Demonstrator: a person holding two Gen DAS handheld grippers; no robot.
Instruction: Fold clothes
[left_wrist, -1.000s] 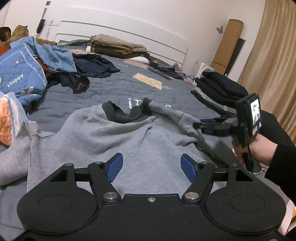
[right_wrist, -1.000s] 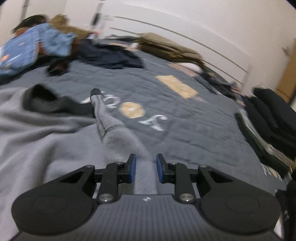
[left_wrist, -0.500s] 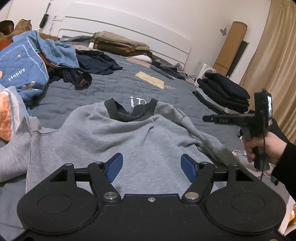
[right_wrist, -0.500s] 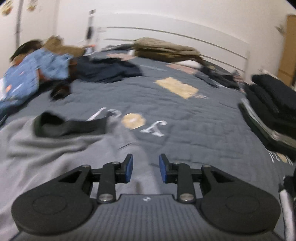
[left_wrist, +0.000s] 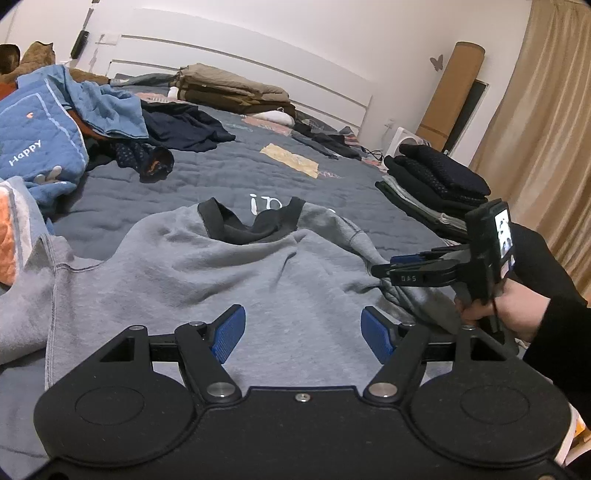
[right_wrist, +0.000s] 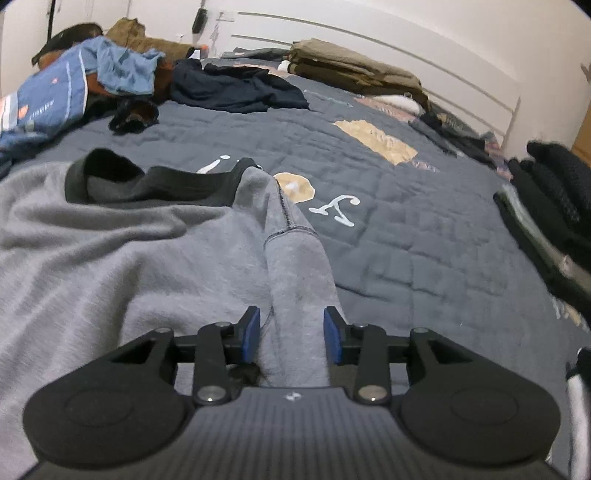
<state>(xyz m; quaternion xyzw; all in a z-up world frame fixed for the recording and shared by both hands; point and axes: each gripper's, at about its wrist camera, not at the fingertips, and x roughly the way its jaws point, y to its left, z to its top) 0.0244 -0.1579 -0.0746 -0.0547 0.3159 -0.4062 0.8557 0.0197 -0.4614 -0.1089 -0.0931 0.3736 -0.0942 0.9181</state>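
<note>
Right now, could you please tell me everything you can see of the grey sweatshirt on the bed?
The grey sweatshirt looks like soft fleece with a black ribbed collar and dark seams. It lies spread and creased on the dark quilt, collar towards the headboard. Its right sleeve runs between the pads of the right gripper, whose jaws have just been opening. The left gripper is open above its body.

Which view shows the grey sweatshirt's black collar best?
The left wrist view: the grey sweatshirt lies spread out there, with the whole black collar seen head-on. The right wrist view shows the collar from the side, its far end hidden behind a raised fold.
</note>
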